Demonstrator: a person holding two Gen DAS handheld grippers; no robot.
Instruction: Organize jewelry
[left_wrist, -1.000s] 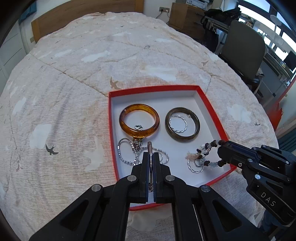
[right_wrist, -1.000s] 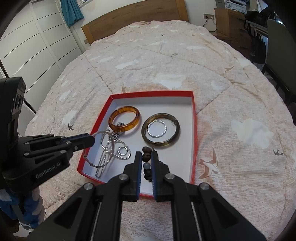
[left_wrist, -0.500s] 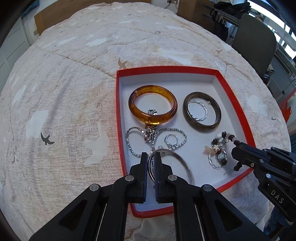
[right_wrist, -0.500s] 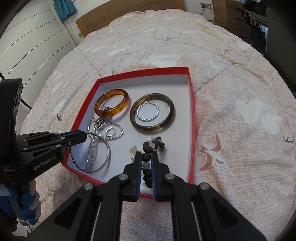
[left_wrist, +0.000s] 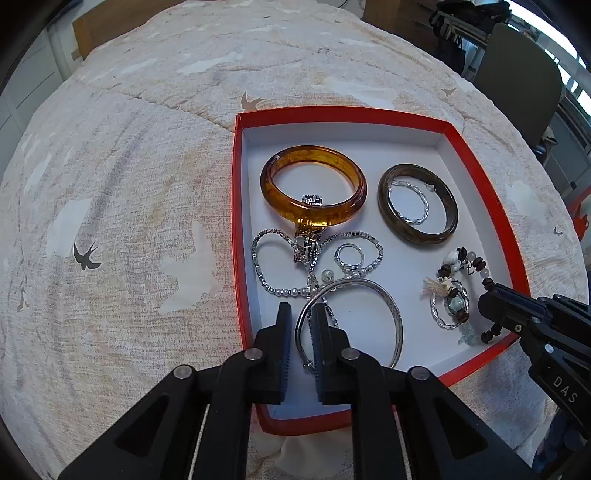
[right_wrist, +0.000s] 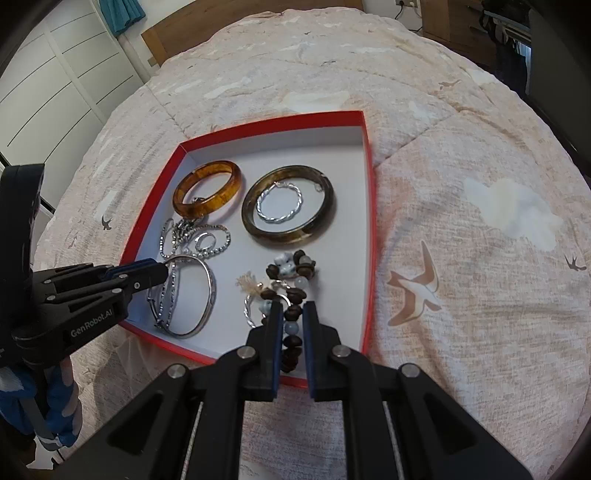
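Item one, the red tray, white inside, sits on my bed's beige quilt printed with small birds.

Item two, the amber bangle, lies in the tray's far left part. A silver chain runs under its near edge and loops out toward me, with a small silver ring lying inside one loop.

Item three, the dark olive bangle, lies in the far right part, apart from the amber one, with a twisted silver hoop resting inside it.

Item four, the thin silver bangle, lies flat on the tray floor near the front left, partly over the chain. My left gripper straddles its near-left rim; the jaws have just been opening, a narrow gap shows on either side of the wire, and the pads do not press it.

Item five, the beaded bracelet of brown and pale beads, with a small cream tassel, lies at the front right, partly over another twisted silver hoop. My right gripper has its jaws narrow, closed on the bracelet's near strand, whose beads fill the gap between the pads.
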